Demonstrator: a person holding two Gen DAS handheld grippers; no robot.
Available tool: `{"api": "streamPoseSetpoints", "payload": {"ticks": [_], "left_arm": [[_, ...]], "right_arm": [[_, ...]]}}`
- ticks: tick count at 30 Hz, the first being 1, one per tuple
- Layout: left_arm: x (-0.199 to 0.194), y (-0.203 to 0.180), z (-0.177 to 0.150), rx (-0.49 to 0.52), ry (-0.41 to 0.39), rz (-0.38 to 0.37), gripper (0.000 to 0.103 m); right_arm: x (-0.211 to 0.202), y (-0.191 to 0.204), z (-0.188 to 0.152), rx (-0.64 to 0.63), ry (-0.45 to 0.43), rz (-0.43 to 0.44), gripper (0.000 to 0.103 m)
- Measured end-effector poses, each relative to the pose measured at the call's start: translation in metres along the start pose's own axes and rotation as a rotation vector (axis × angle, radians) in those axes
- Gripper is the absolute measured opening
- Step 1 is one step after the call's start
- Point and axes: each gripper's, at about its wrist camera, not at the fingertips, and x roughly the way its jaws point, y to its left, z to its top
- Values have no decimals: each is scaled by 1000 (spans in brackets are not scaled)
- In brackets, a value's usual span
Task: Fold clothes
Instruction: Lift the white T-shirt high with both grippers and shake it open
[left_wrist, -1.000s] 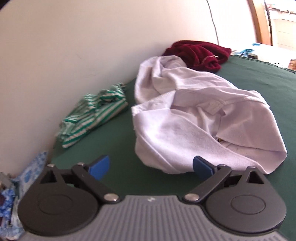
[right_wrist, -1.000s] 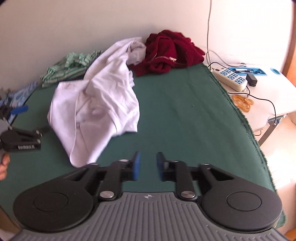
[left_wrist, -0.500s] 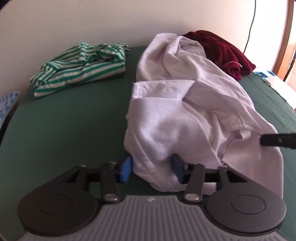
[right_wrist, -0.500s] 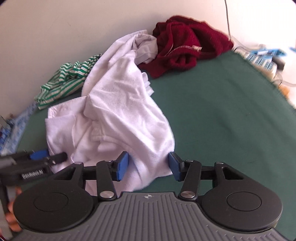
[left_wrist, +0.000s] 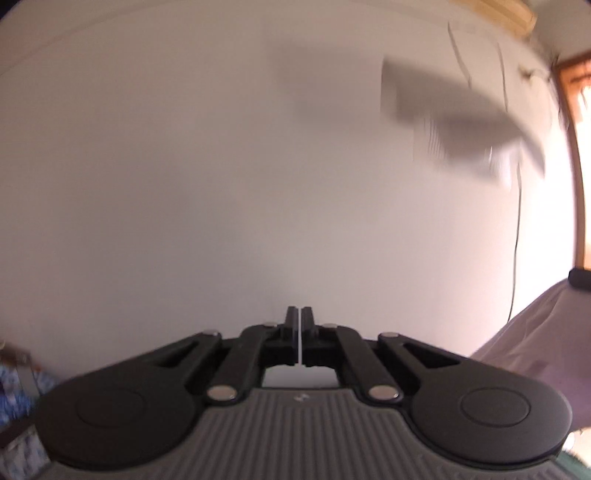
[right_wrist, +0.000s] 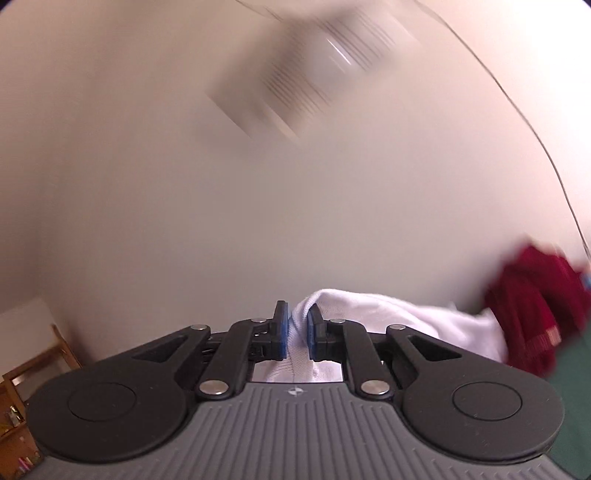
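My right gripper points at the wall, raised above the table. Its jaws are closing, and a bunched fold of the white garment is pinched between the blue pads. The cloth trails off to the right behind them. My left gripper is shut, with only a thin white sliver of fabric showing between its fingers. In the left wrist view the same garment hangs in shadow at the lower right, sloping down from a black tip at the edge.
A dark red garment lies on the green table cover at the right. A blurred wall unit and a cable are on the wall ahead. A wooden shelf stands at the lower left.
Both grippers closed on the white garment and rose sharply with it. Both views have tipped up from the table to the wall, and the striped garment has dropped out of sight.
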Motion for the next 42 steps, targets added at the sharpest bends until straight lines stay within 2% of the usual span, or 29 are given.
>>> {"api": "streamPoseSetpoints", "payload": {"ticks": [1,2,3,4,5,6,9,11,13,15,16,20,25,26,28,29,31,32,33,34,35,36,38,40,42], "left_arm": [[-7,3,2,11,0,-19,1],[-13,7,4,22,0,-37,7],[-20,10,6,34,-1,-56,32],[-27,13,8,45,-1,-74,48],[-30,11,-1,71,20,-104,67],[-32,4,-18,106,54,-141,71],[-41,-37,-76,204,171,-239,70],[-49,-65,-113,258,246,-306,70],[-58,-90,-138,276,278,-374,73],[-63,-112,-155,277,280,-386,89],[-65,-123,-164,278,281,-391,91],[-55,-156,-187,209,370,-371,91],[-47,-211,-205,224,397,-312,95],[-45,-222,-206,229,405,-302,95],[-39,-234,-213,221,438,-281,87],[-37,-239,-218,216,455,-272,83],[-32,-249,-226,205,488,-254,82],[-30,-254,-230,200,505,-245,74],[-27,-254,-235,200,530,-230,53],[-25,-250,-241,203,562,-211,41],[-22,-241,-246,184,594,-199,29],[-21,-229,-249,146,615,-192,26],[-22,-204,-250,81,633,-171,25],[-25,-186,-243,52,636,-129,25],[-26,-171,-233,33,634,-91,26]], "right_arm": [[-5,16,5,-31,-26,17,11],[-10,32,10,-62,-53,34,11],[-14,46,11,-98,-74,21,11],[-18,58,8,-138,-89,-23,12],[-21,66,4,-157,-96,-58,12],[-23,69,0,-153,-92,-85,12],[-26,66,-17,-82,-49,-161,12],[-31,66,-29,-54,-28,-187,12],[-37,74,-38,-77,-17,-191,12],[-39,78,-43,-106,-10,-184,12],[-41,82,-44,-112,-8,-174,12],[-47,87,-37,-106,-8,-120,12],[-68,81,-20,-93,7,-47,10],[-75,77,-16,-82,2,-18,9],[-90,74,-6,-92,-26,23,4],[-95,74,-2,-122,-41,16,4],[-101,75,2,-232,-58,-55,7],[-102,70,0,-281,-37,-99,13],[-100,60,-4,-316,13,-144,18],[-99,50,-9,-350,63,-190,23],[-99,38,-16,-385,115,-227,23],[-102,24,-27,-423,172,-253,24],[-110,-3,-56,-513,323,-288,49],[-118,-27,-89,-575,488,-301,53],[-127,-41,-126,-622,631,-270,53]]}}
